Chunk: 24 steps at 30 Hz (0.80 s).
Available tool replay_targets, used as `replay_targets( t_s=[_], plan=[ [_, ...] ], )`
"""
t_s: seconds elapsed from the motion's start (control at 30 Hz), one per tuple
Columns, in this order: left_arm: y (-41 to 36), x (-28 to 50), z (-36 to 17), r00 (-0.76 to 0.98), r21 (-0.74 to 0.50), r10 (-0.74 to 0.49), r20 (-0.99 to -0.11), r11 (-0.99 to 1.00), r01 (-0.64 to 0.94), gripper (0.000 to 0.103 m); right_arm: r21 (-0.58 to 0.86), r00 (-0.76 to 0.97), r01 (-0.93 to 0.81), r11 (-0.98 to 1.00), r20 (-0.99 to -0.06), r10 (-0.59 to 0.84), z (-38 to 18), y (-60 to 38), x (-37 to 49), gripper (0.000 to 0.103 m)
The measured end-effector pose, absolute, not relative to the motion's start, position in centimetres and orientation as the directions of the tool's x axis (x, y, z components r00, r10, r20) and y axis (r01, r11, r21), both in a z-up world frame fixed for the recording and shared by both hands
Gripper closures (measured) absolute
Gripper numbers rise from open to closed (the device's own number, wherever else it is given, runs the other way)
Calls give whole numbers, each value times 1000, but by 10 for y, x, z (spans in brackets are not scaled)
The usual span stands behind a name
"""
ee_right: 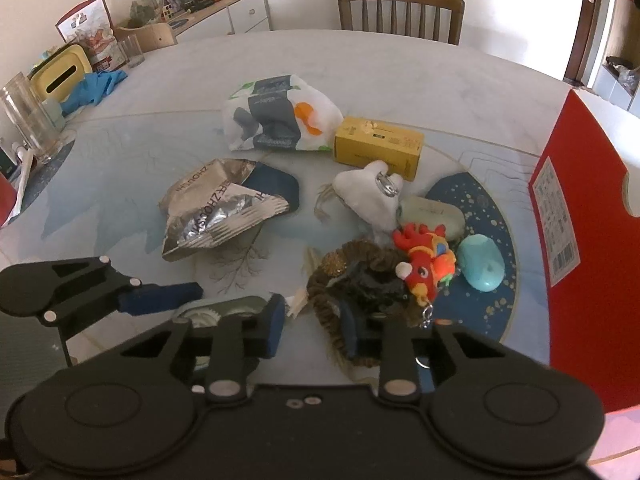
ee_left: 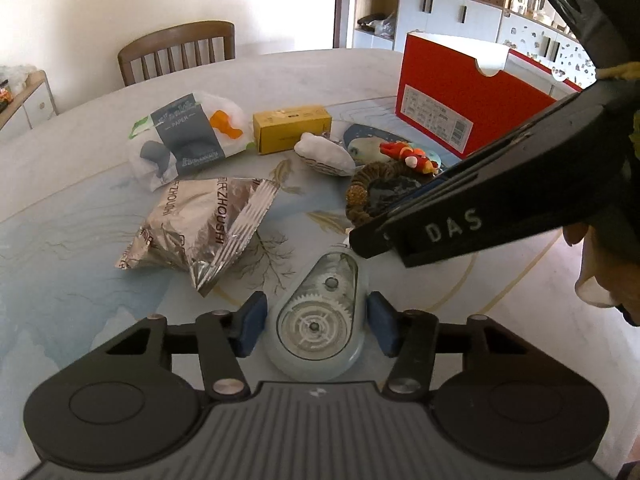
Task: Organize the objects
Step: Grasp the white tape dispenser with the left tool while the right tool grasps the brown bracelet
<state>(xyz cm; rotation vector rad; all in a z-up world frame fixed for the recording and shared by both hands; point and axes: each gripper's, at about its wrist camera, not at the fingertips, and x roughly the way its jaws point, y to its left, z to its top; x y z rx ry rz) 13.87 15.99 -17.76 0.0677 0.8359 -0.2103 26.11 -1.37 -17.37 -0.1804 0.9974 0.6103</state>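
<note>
A clear correction-tape dispenser [ee_left: 320,316] with white gears lies on the table between the blue pads of my open left gripper [ee_left: 316,326]; the pads stand a little off its sides. My right gripper [ee_right: 312,326] is open and empty, low over the table next to a brown woven ring [ee_right: 352,280], which its right pad partly hides. The dispenser [ee_right: 220,312] shows behind its left finger. A silver foil bag [ee_left: 200,224], a tissue pack [ee_left: 184,136], a yellow box [ee_left: 292,128], a white plush [ee_left: 324,154] and a red plush toy [ee_right: 428,264] lie beyond.
A tall red box [ee_left: 460,104] stands at the right side of the table. A teal case [ee_right: 480,264] and a pale green pouch [ee_right: 432,212] lie by it. Glasses [ee_right: 28,120], a yellow tissue holder [ee_right: 60,76] and blue gloves [ee_right: 96,84] are far left. A wooden chair [ee_right: 400,8] stands behind.
</note>
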Motion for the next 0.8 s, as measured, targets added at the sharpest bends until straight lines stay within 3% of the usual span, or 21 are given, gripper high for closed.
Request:
replay_targets(
  t_s=[0.17,0.37,0.43,0.8],
  plan=[
    [160,136,-178,656,-5,-143,-741,978,207,51,105,385,-571,814,-841,379,-178,-15,263,76],
    [159,135,-177,656,3,-133,-743,979,202,51,64,396,-588,806,-846,356,-182,-12,263,84],
    [159,135,-177,654,3,-129,-745,980,197,51,54,405,-595,802,-842,357,-181,-13,261,96],
    [166,132,-154,669,-47,-131,-732,989,142,52,210,426,-540,815,-767,480,-133,-48,252,98]
  ],
)
